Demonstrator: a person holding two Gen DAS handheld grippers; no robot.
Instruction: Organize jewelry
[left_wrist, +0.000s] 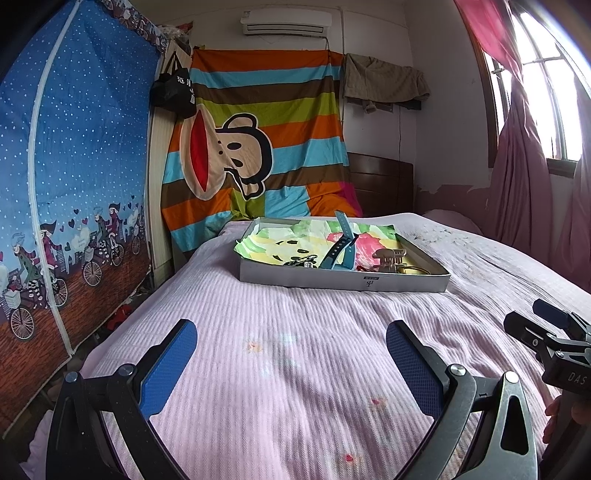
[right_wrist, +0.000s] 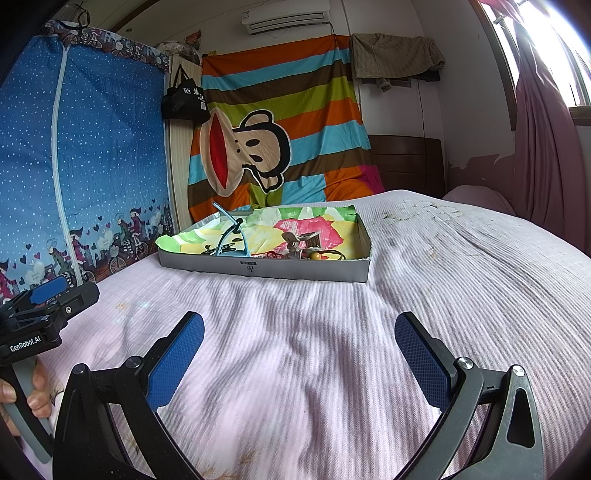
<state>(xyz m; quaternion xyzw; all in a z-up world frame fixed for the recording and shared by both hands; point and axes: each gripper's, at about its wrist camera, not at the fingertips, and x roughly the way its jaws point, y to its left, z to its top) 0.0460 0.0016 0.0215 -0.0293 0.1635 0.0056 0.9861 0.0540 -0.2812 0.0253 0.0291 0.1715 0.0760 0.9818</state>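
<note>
A shallow grey box (left_wrist: 343, 282) (right_wrist: 264, 268) lined with bright patterned paper lies on the pink bed, well ahead of both grippers. Inside it lie a blue watch strap (left_wrist: 338, 254) (right_wrist: 231, 242), a bronze hair claw (left_wrist: 388, 258) (right_wrist: 297, 242), a gold ring-shaped piece (left_wrist: 415, 270) and a dark patterned item (left_wrist: 299, 261). My left gripper (left_wrist: 291, 349) hangs open over bare bedspread, with nothing between its blue pads. My right gripper (right_wrist: 299, 341) is open too and holds nothing. Each gripper shows at the edge of the other's view.
The pink striped bedspread (left_wrist: 295, 332) stretches between grippers and box. A blue fabric wardrobe (left_wrist: 74, 166) stands along the left. A striped monkey sheet (left_wrist: 258, 147) hangs behind the bed. Pink curtains (left_wrist: 517, 177) and a window are at the right. A hand (right_wrist: 37, 391) grips the left handle.
</note>
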